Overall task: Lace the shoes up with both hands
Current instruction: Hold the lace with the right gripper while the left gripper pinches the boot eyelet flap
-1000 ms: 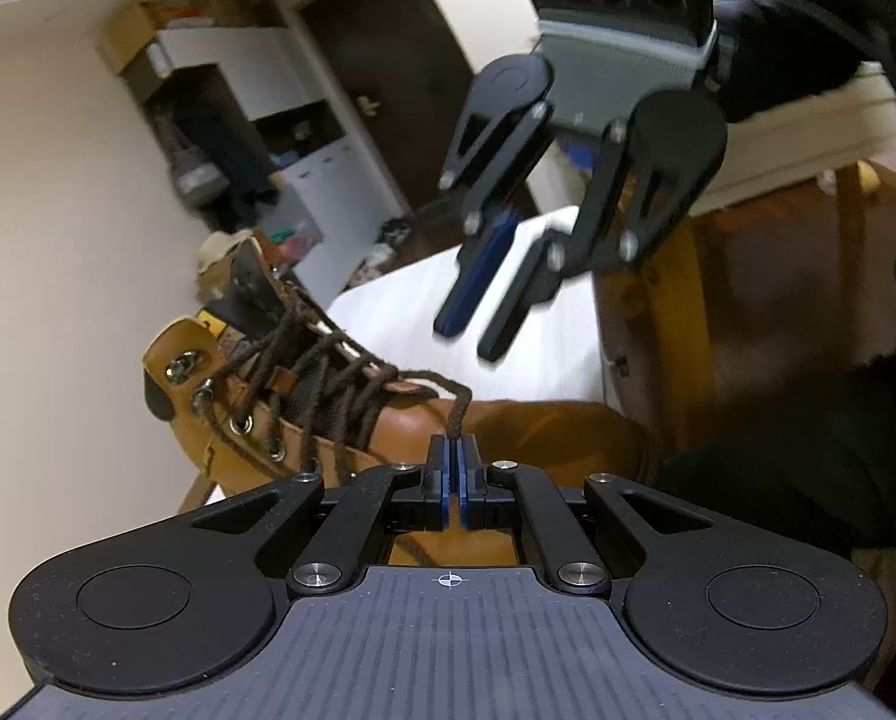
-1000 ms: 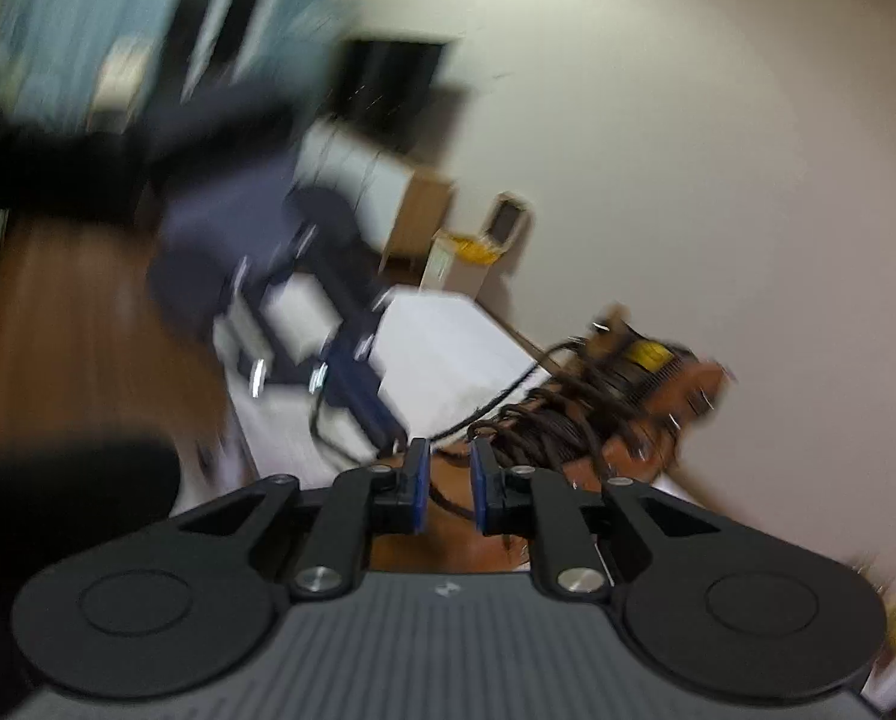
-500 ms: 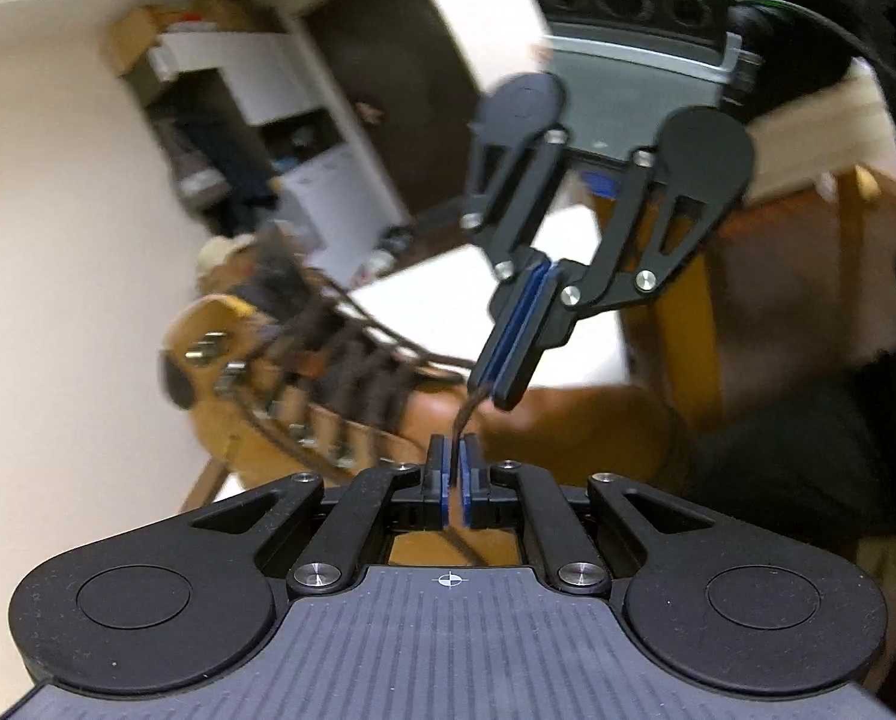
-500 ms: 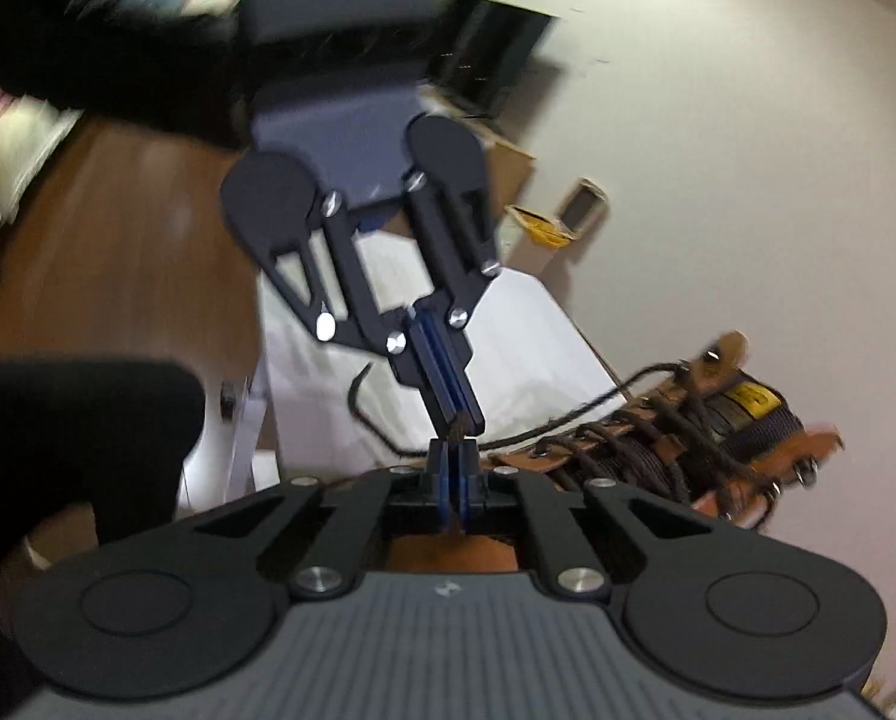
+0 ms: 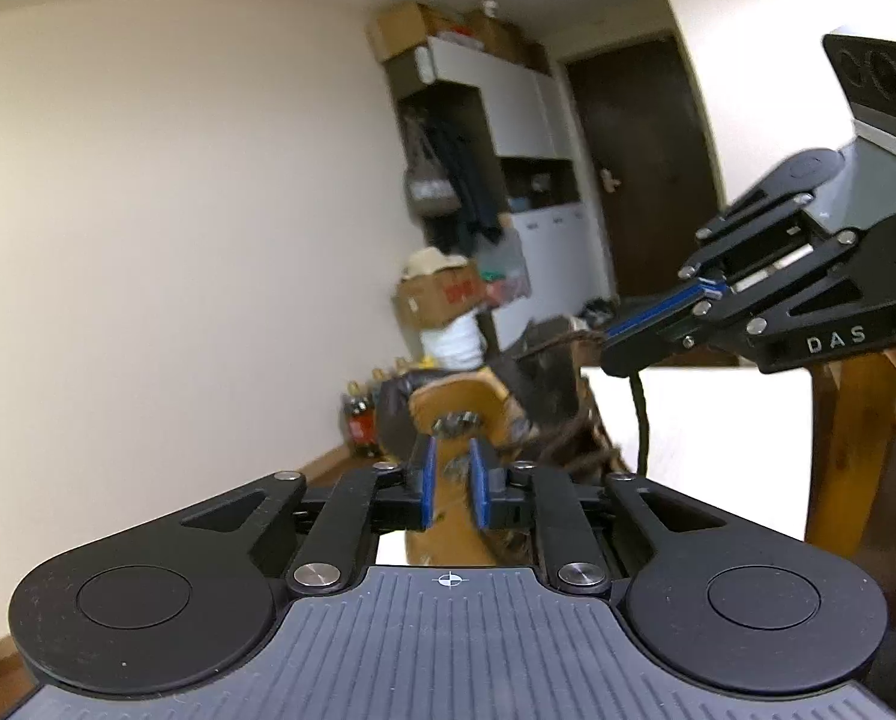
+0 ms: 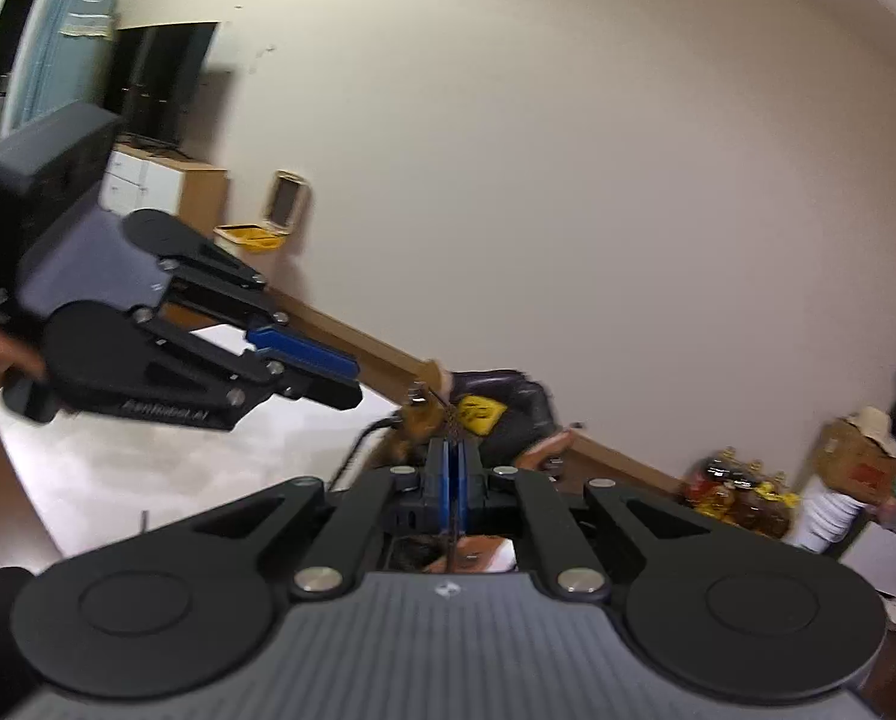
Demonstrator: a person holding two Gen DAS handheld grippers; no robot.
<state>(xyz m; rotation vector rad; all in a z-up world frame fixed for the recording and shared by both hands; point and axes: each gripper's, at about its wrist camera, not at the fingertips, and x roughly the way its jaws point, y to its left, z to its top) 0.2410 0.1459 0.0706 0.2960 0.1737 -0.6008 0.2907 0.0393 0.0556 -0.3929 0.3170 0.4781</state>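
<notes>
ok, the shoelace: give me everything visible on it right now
The shoelace is a thin, dark brown round cord. One stretch runs from the tan boot up to the right claw, which is shut on it, and a loose length hangs below the claw over the white table. In the right wrist view it passes between the shut blue pads. The left claw has just been opening, with no lace between its pads.

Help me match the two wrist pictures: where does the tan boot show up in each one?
Left wrist view: the tan boot sits at lower centre, just beyond the open left claw.
Right wrist view: only a blurred part of the boot shows, just above centre-bottom, beyond the right claw, which is shut on the lace.
Shared landmark: the cardboard box by the wall.
</notes>
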